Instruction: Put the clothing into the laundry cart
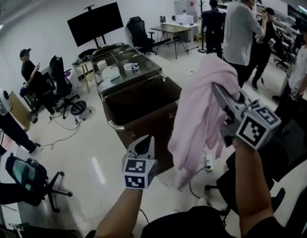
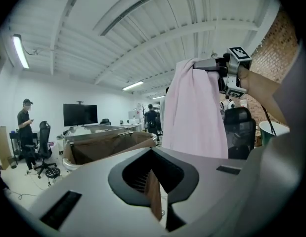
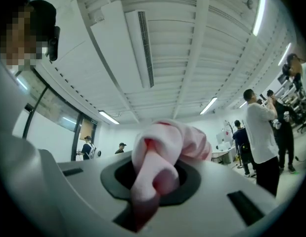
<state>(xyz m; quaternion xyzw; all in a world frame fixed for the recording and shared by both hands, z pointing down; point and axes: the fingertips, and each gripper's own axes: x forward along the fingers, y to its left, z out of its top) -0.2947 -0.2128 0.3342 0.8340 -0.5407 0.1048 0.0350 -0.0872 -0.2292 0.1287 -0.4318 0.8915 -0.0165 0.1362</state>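
Right gripper (image 1: 216,89) clamped on the bunched top of pink garment (image 1: 203,108), which hangs free at 3 o'clock of laundry cart (image 1: 115,125), outside its rim. Left gripper (image 1: 143,144) closed, empty. Suggest: carry toward 9 o'clock, hem above rim, centre over opening before release.

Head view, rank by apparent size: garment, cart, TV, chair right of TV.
1-2. garment and cart: about alike; the garment hangs nearer the camera, so no ranking.
3. TV
4. chair right of TV
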